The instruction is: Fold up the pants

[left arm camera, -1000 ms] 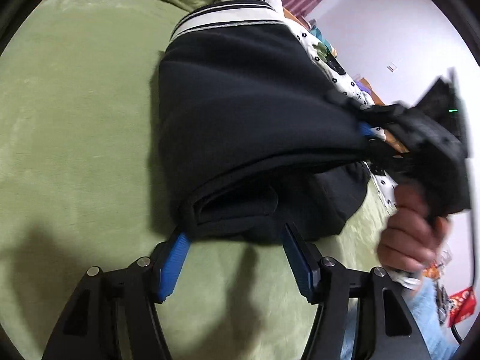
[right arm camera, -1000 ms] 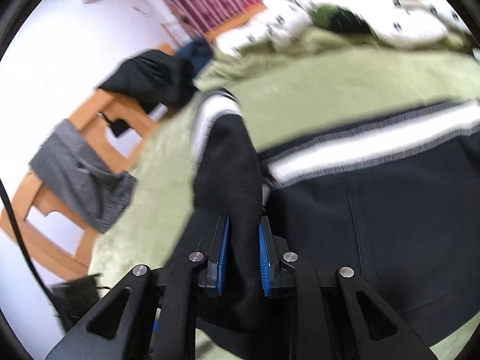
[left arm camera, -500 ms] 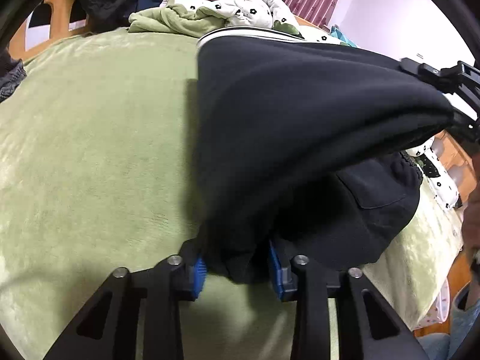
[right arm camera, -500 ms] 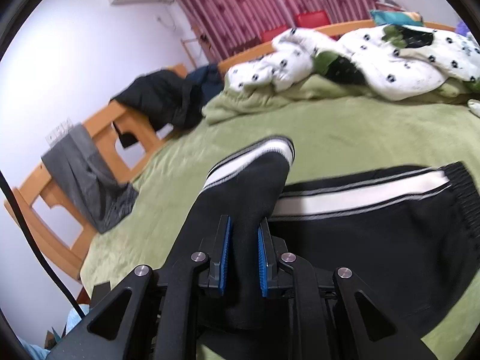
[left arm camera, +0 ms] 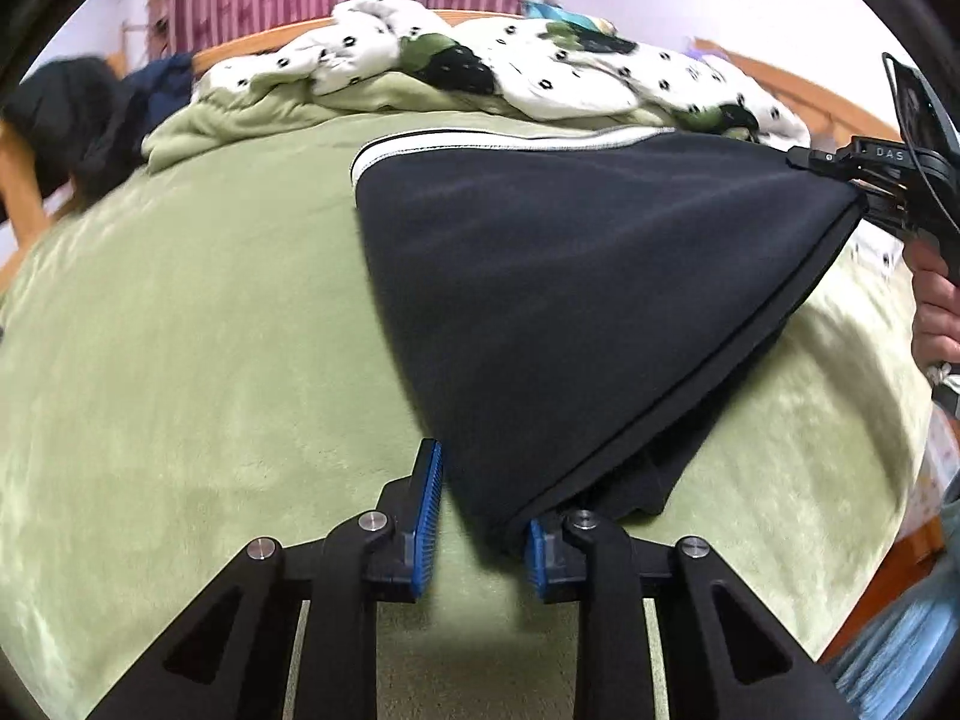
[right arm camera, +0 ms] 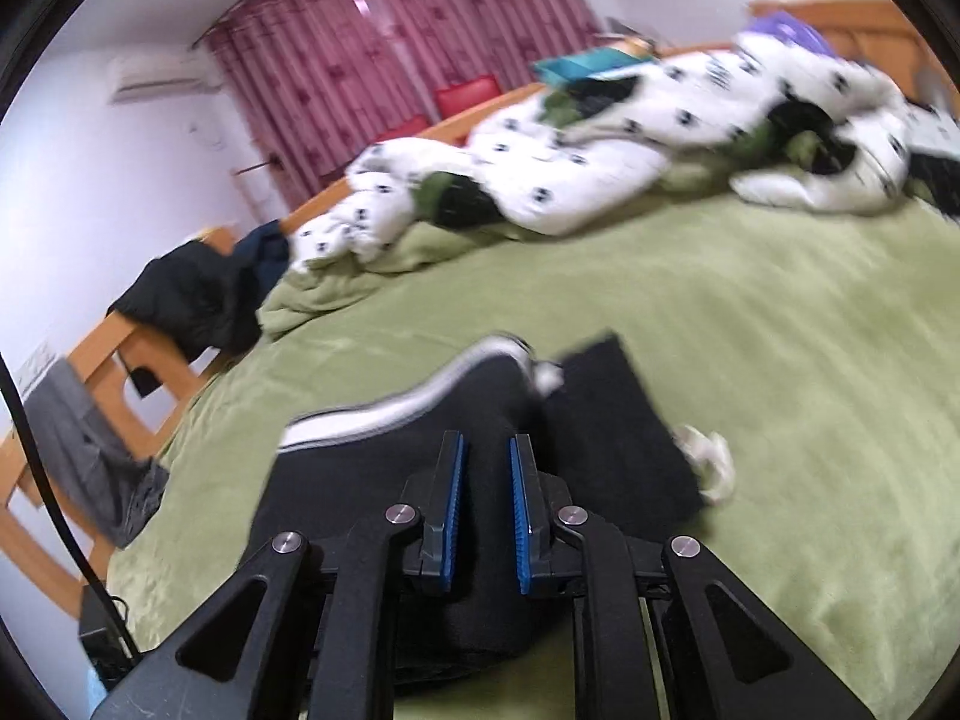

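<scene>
The black pants (left arm camera: 576,276) hang stretched between the two tools above the green blanket (left arm camera: 180,330), filling the center and right of the left wrist view, with a white stripe along their upper edge. At the bottom center of that view, the left gripper (left arm camera: 483,519) has its blue pads set somewhat apart with a lower corner of the fabric between them; whether they press it firmly cannot be told. At the right edge of the same view, the right gripper (left arm camera: 864,186) pinches the opposite corner, held by a hand (left arm camera: 936,306). In the right wrist view, the right gripper (right arm camera: 486,495) sits at the bottom center, its pads closed on a fold of the pants (right arm camera: 390,480). A spotted white quilt (right arm camera: 570,168) lies bunched across the top of the frame, before maroon curtains (right arm camera: 372,54).
</scene>
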The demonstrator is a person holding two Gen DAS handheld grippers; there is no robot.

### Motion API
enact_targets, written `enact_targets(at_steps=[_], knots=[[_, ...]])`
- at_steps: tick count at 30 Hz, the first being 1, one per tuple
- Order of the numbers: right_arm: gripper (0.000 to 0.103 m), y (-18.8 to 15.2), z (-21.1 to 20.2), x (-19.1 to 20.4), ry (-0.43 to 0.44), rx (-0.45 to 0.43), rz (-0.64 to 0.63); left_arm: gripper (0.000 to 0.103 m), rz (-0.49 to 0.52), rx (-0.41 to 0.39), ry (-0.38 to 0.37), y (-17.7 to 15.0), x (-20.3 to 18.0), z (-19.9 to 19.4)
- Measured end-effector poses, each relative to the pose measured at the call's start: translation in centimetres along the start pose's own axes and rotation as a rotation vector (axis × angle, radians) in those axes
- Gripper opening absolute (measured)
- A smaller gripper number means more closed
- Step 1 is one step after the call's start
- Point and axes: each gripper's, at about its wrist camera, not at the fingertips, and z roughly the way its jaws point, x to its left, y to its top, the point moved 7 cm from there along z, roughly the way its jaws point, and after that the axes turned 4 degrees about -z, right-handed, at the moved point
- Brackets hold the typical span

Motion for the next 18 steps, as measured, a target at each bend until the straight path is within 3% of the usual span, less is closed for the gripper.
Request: enact_targets(at_steps=[3, 6, 9, 13, 15, 17, 18], knots=[[0.004, -1.1, -0.2, -2.0, -0.048, 0.001, -0.014, 0.024, 0.011, 0.002, -0.038, -0.4, 0.3, -0.8], [0.000, -3.3, 1.8, -5.1, -0.162, 0.083, 0.032, 0.023, -0.024, 0.015, -0.121, -0.4, 0.3, -1.2], [0.000, -4.4, 2.4, -6.7, -0.149, 0.132, 0.097, 0.026, -0.075, 0.036, -0.164, -1.2, 0.4, -1.6], [0.005, -4.2, 0.5, -6.0, -0.060, 0.099, 0.143, 0.030, -0.141, 0.062, -0.194, -1.3, 0.2, -0.4], [0.018, -4.3, -0.1, -5.2, -0.024, 0.081, 0.157, 0.030, -0.147, 0.089, -0.195, -1.6, 0.4, -0.1], [0.045, -4.3, -0.5, -4.3, -0.013, 0.067, 0.142, 0.030, -0.127, 0.083, -0.210, -1.7, 0.4, -0.7], [0.046, -4.2, -0.4, -3.8, -0.019, 0.069, 0.124, 0.031, -0.107, 0.078, -0.218, -1.8, 0.4, -1.1]])
